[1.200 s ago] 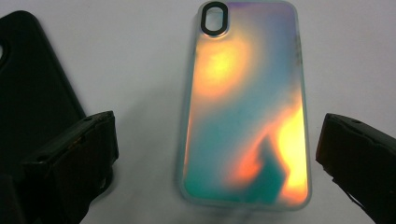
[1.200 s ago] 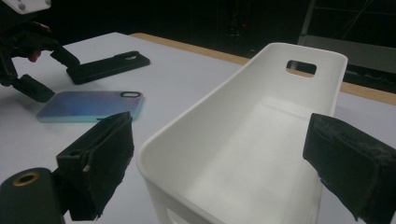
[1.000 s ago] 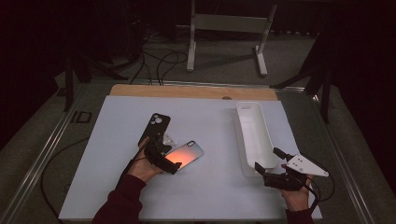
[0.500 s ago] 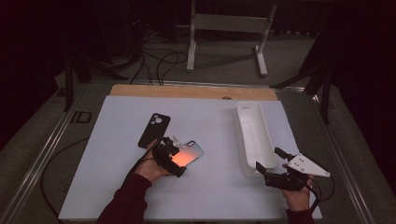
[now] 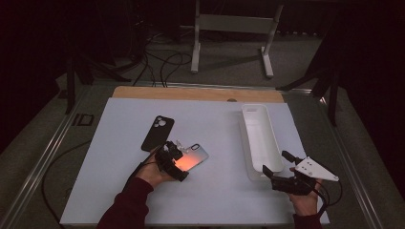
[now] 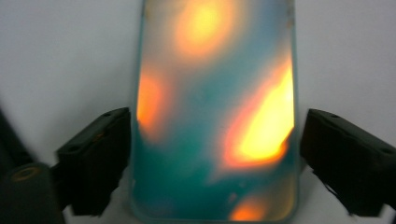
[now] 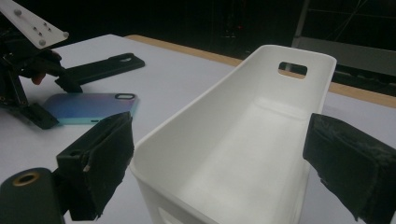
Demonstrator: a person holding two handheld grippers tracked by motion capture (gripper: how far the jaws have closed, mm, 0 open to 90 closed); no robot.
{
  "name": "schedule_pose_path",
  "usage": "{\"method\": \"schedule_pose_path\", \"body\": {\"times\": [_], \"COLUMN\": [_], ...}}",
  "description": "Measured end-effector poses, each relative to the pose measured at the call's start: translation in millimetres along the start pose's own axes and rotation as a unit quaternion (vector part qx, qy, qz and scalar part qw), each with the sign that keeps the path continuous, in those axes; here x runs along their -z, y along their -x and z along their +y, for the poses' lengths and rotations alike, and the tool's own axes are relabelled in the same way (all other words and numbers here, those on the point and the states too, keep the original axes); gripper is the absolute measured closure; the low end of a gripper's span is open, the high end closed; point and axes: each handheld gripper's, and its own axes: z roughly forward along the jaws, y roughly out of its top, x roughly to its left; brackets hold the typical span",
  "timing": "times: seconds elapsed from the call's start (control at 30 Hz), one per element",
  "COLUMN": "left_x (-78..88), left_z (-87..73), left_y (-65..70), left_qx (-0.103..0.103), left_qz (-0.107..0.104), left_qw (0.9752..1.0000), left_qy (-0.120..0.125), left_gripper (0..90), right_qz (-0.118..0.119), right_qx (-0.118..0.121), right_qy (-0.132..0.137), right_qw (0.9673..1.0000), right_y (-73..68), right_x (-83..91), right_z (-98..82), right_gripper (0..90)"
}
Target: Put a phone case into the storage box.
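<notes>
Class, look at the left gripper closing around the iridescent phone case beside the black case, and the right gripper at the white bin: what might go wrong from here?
1. The left gripper straddles the iridescent case, its jaws just closing; on smooth edges, the flat case might slip out.
2. The black case lies close and could be nudged.
3. The right gripper straddles the white bin unclamped; the bin may shift.

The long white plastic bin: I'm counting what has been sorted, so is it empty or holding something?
Empty. The long white plastic bin shows a bare floor; the iridescent phone case and the black phone case lie outside it on the table.
</notes>
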Motion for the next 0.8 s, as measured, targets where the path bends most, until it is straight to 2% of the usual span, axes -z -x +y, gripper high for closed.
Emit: {"method": "schedule_pose_path", "body": {"times": [0.17,0.7,0.8], "left_x": [1.4,3.0,7.3], "left_z": [-0.4,-0.3,-0.3], "left_y": [-0.6,0.1,0.1], "left_qx": [-0.003,-0.001,0.001], "left_qz": [-0.004,0.0,0.004], "left_qw": [1.0,1.0,1.0], "left_qy": [-0.003,-0.003,0.006], "left_gripper": [16.3,17.3,17.3], "right_qz": [0.0,0.002,0.002], "right_qx": [0.001,0.002,0.002], "right_qy": [0.001,0.0,0.0], "right_qw": [1.0,1.0,1.0], "right_y": [0.4,-0.6,-1.1], "right_x": [0.4,-0.7,-0.6], "right_z": [0.3,1.0,1.6], "right_gripper": [8.3,8.3,8.4]}}
